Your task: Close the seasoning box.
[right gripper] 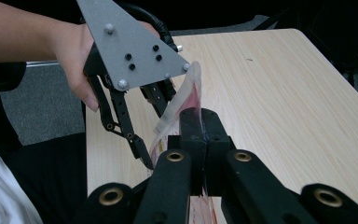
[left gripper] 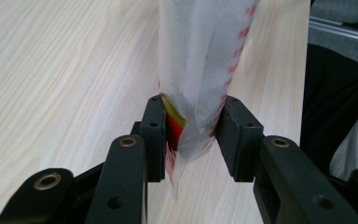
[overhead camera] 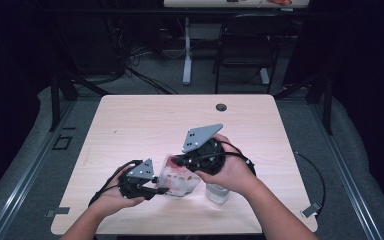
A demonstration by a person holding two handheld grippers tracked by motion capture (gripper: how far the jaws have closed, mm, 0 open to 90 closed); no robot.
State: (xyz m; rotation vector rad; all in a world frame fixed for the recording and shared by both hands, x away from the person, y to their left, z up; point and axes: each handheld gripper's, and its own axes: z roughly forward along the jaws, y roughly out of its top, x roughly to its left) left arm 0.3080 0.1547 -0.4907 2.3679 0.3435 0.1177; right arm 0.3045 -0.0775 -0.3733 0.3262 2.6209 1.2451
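1. Gripping a clear plastic bag (overhead camera: 179,178) from both sides above the near edge of a pale wooden table (overhead camera: 145,125), seen from the high view.
2. Left gripper (left gripper: 190,135): jaws partly apart, straddling the bag's folded edge, the left pad pressed against a red-and-yellow patch inside the film, the right pad touching the bulging plastic.
3. Right gripper (right gripper: 200,135): jaws clamped tight together on a thin strip of the bag's rim, film sticking out above and below the pads.
4. Bag printed with red markings along one side, hanging between the two tools, stretched upward in the left gripper view and slanting up toward the far gripper in the right gripper view.
5. Held by the person's left hand (overhead camera: 115,197) and right hand (overhead camera: 232,172), forearms entering from the bottom of the high view.
6. Standing just beside the right hand, near the table's front edge: a small clear container (overhead camera: 216,192), partly hidden by the wrist, contents impossible to make out.
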